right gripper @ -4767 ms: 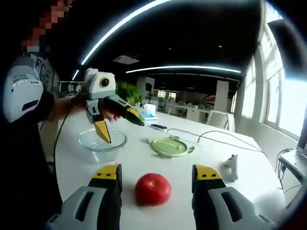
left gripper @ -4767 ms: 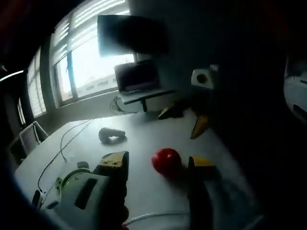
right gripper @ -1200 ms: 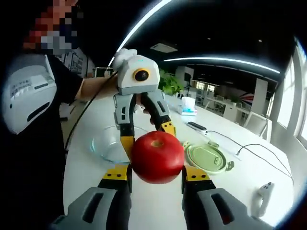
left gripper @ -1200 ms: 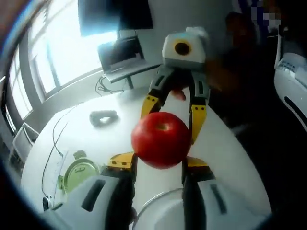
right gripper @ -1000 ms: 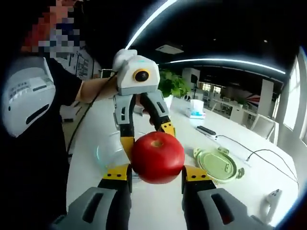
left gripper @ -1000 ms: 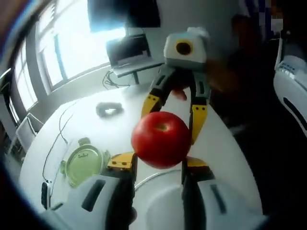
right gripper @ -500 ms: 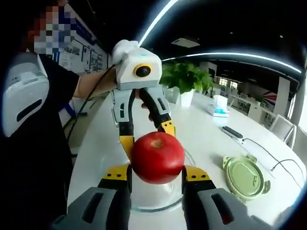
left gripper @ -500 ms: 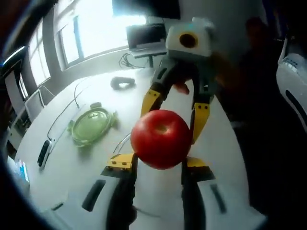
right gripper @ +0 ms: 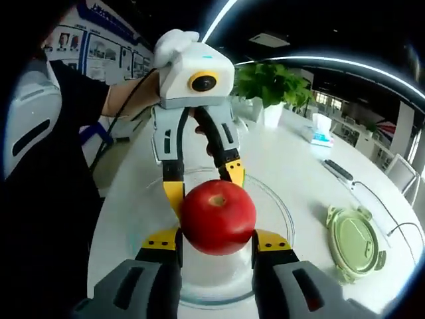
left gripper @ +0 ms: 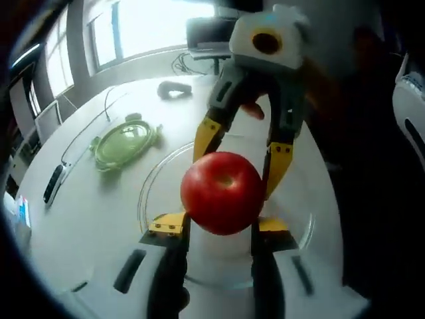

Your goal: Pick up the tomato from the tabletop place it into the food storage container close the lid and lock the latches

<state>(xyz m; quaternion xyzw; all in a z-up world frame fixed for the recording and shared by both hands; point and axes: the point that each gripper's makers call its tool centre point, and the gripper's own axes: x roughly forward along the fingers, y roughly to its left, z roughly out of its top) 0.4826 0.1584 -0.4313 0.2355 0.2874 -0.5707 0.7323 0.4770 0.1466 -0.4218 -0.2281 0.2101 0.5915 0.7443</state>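
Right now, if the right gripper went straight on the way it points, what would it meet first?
The left gripper. It faces the right gripper head-on, just beyond the round red tomato held between them over the clear glass bowl. They look almost touching, though depth is unclear.

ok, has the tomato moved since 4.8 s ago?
Yes. In the right gripper view the tomato sat on the tabletop, short of the glass container; now it hangs above that container, lifted clear.
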